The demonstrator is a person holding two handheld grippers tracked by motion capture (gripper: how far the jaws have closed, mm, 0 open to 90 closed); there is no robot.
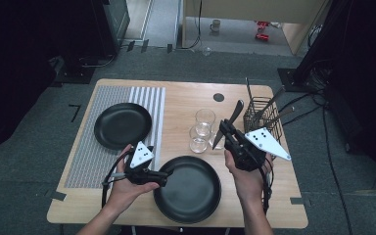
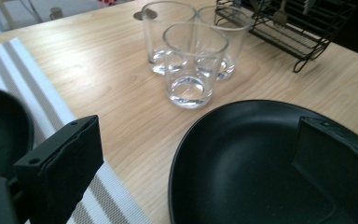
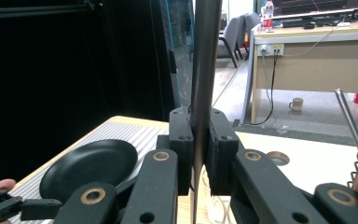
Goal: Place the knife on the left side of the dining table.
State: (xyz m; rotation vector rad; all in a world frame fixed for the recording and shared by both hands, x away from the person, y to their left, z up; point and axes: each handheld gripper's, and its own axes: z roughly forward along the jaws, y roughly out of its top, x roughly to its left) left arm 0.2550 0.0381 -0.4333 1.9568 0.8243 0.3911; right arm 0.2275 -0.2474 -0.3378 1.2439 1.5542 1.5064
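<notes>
The right gripper (image 1: 231,131) has its jaws clamped tight on a piece of cutlery (image 1: 229,122), probably a knife, though the blade end is hard to read. It is held upright above the tabletop (image 1: 176,103), between the three glasses (image 1: 201,129) and the wire cutlery rack (image 1: 263,113). The grip sits on a thin smooth shank, so the knife may swivel or slip out; a careless sweep would knock a glass over. The left gripper (image 1: 159,177) hangs with jaws wide apart and empty over the rim of the near black plate (image 1: 188,188); dropping lower, it could strike and shove that plate.
</notes>
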